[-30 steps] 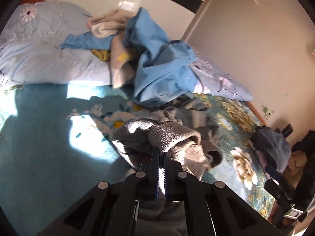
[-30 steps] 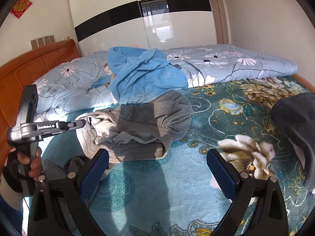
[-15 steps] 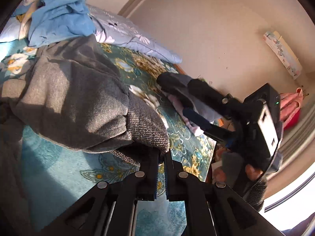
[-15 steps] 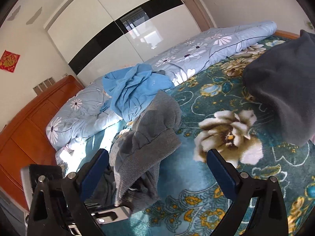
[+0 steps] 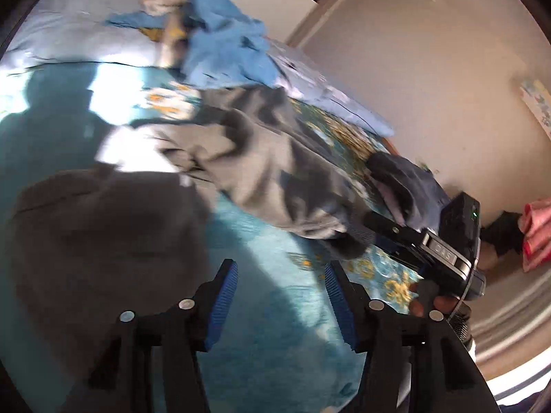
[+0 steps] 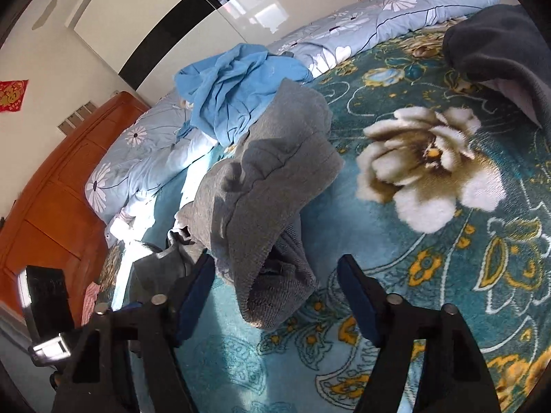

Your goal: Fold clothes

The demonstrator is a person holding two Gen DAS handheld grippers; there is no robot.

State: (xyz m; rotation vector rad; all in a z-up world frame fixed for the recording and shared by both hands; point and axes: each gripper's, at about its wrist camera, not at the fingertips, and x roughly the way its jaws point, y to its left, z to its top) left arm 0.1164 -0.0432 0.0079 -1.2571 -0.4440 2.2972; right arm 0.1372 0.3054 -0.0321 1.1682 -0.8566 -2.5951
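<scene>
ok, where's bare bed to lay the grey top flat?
Best patch: the teal blanket right of the grey top, around the big white flower, short of the dark garment. Crowded toward the headboard: blue clothes and quilt.

My bed is covered by a teal floral blanket [image 6: 447, 275], which fills the lower right of my right view and the bottom centre of my left view [image 5: 275, 309]. A crumpled grey sweater [image 6: 275, 186] lies on it in the middle of the right view, stretching from centre toward the lower left. A blue garment [image 6: 234, 89] is heaped above it, upper centre, on a pale blue flowered quilt [image 6: 378, 17] that runs along the top from left to right. A dark grey garment [image 6: 499, 41] lies at the upper right. A wooden headboard [image 6: 62, 186] stands at the left edge.
</scene>
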